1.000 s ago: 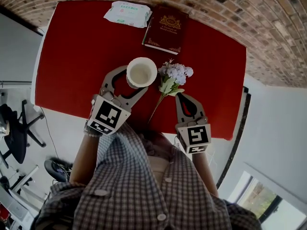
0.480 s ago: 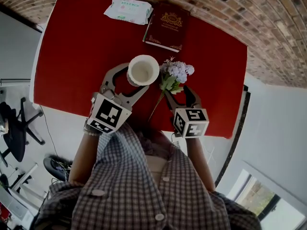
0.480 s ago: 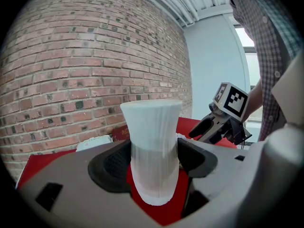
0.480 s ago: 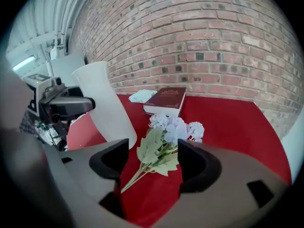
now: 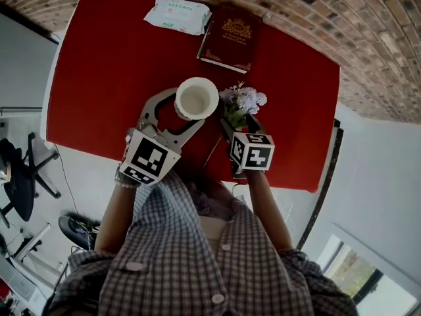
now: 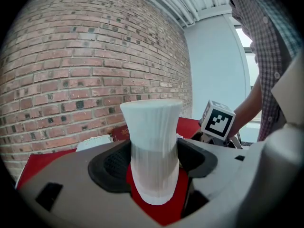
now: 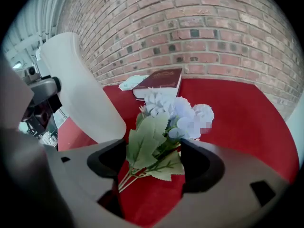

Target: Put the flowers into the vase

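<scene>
Checked grey-and-white shirt [image 5: 197, 255], button front, sleeves stopping short of the forearms; left gripper [image 5: 179, 110] and right gripper [image 5: 238, 125] both light grey moulded plastic, black jaw pads [image 7: 200, 166], each carrying a white marker cube [image 5: 251, 151] with black squares.

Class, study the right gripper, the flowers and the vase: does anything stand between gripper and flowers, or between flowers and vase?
Nothing visible does. The right gripper, whose jaws have just been opening, straddles the stems of the flowers on the red table; the vase, clamped in the left gripper, stands close beside them, mouth unobstructed.
</scene>
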